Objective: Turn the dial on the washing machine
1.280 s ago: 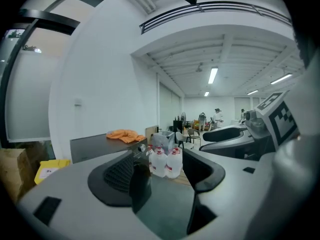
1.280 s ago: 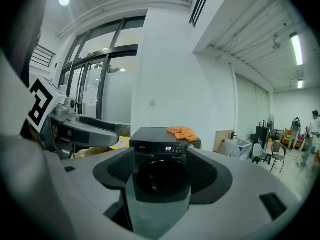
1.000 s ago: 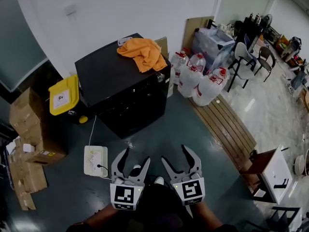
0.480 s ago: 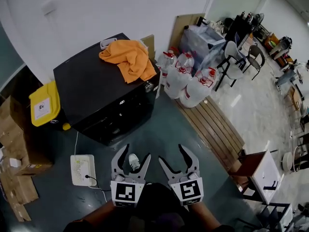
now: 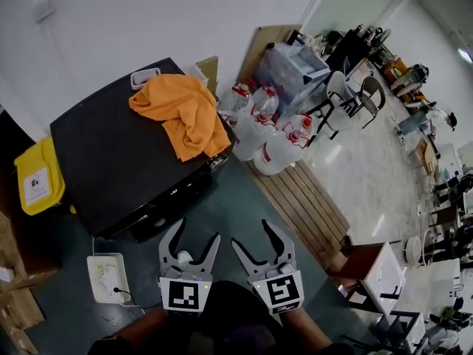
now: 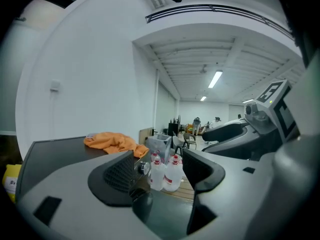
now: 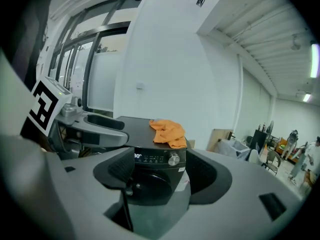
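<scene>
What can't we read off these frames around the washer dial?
Setting of the dial: right gripper view, too small to show any mark.
Left end of the display: right gripper view, hidden behind a finger of the right gripper.
Front of the washing machine: head view, steep angle and dark, controls unreadable.
Its top under the orange cloth: covered in every view.

One washer (image 5: 111,161), with one dial (image 7: 173,159) on its front, and one orange cloth (image 5: 185,117) and one small white box (image 5: 145,78) on top

Two grippers: the left gripper (image 5: 196,233) and the right gripper (image 5: 253,234)

At least five jugs (image 5: 277,150) in a cluster; the exact count is hard to tell

Two chairs (image 5: 336,98), one yellow bin (image 5: 33,183), one pallet (image 5: 299,205), one white floor unit (image 5: 103,277)
</scene>
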The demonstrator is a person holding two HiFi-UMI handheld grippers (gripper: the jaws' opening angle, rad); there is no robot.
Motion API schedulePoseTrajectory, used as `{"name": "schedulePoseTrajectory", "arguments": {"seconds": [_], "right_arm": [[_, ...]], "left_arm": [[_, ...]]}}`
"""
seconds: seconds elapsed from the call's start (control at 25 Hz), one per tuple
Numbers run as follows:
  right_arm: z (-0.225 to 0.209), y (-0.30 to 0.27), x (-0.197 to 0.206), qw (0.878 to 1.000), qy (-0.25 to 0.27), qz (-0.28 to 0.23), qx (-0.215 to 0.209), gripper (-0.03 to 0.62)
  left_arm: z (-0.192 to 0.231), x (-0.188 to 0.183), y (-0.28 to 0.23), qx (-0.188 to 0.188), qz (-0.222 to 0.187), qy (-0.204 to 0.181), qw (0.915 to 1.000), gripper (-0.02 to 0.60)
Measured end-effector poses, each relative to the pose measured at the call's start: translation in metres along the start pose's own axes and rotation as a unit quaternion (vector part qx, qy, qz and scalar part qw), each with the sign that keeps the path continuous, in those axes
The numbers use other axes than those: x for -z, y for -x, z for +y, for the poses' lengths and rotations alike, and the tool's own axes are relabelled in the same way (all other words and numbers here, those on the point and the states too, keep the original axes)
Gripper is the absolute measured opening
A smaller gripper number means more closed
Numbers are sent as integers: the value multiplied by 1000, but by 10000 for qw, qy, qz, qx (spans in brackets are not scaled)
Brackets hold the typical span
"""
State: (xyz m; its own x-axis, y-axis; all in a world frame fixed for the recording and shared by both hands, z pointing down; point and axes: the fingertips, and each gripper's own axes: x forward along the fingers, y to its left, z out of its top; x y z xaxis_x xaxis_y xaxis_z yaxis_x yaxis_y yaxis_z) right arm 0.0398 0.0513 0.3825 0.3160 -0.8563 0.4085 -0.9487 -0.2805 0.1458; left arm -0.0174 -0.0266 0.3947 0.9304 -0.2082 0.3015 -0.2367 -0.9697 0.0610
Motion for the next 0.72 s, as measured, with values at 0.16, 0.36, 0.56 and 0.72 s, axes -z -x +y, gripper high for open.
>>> {"name": "schedulePoseTrajectory", "arguments": {"seconds": [0.16,0.36,0.56,0.72], "right_arm": [[-4,-29,-13,9999,103,46,15,336],[-2,-62,-18,9993,297,207,-121,336],[-3,-102,-19,9970,592,260,-418,335],[-10,-131,-11,9942,717,327,-734,332]], "left_arm": [[23,-9,-16,18,-76,-30,10000,290],[54,-15,-16,-248,-187,24,9995,290],[87,-4,-16,-760,-94,238,9968,290],[101,3,-19,-1217,-7,326,9920,290]]}}
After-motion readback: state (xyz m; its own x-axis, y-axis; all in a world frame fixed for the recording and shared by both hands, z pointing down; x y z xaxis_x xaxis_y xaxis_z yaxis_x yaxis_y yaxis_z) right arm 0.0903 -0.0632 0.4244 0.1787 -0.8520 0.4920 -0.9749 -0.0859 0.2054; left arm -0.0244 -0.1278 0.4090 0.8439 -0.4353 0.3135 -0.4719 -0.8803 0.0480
